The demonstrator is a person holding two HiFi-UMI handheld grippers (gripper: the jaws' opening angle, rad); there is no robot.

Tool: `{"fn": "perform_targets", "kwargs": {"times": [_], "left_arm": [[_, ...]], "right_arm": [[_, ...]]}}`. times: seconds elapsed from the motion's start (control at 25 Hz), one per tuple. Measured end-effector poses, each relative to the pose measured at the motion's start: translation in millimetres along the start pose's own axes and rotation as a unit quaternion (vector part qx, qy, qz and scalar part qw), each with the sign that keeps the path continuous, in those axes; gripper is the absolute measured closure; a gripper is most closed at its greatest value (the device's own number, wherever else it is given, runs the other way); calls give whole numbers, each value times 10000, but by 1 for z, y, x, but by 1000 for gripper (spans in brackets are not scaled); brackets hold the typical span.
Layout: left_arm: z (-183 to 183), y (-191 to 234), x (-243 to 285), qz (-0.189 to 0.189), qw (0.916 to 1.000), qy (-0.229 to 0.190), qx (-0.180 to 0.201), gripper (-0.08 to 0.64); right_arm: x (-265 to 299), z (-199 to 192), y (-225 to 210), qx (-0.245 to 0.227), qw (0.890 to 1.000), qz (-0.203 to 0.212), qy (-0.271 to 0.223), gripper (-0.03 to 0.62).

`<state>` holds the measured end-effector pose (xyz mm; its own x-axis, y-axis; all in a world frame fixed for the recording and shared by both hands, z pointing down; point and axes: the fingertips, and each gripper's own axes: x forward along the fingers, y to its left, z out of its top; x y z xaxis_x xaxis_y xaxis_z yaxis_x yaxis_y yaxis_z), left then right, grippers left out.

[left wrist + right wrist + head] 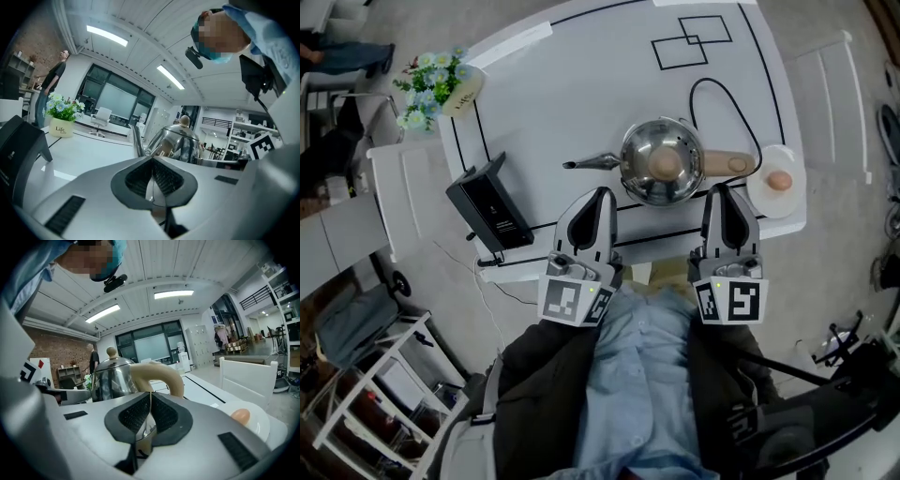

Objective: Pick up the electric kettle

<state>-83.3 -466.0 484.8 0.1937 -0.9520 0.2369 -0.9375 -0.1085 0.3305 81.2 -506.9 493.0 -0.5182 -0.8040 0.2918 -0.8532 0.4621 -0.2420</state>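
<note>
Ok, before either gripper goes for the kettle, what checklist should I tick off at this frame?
1. The kettle stands upright on the table: ok.
2. Its beige handle is bare and reachable, pointing toward the plate: ok.
3. The right gripper is open for the handle: not ok, jaws together, empty.
4. The left gripper is open: not ok, jaws together, empty.
5. The black cord is free of the kettle: cannot tell.
6. Room beside the handle: not ok, the plate with the egg lies close by its end.
</note>
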Motion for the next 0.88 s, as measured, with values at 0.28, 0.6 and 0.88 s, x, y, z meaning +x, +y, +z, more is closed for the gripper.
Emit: {"fn": "perform_targets", "kwargs": {"times": [0.28, 0.6, 0.88], "left_arm": [[-6, 12, -3, 115, 9993, -187, -317, 439], [-3, 30, -3, 327, 9968, -402, -615, 336], [5, 34, 2, 358, 9947, -578, -775, 336]], "right_arm": [[8, -14, -5, 160, 9997, 154, 74, 500], [11, -23, -17, 117, 9997, -91, 170, 394], [17, -20, -24, 70, 9996, -163, 223, 394]]}}
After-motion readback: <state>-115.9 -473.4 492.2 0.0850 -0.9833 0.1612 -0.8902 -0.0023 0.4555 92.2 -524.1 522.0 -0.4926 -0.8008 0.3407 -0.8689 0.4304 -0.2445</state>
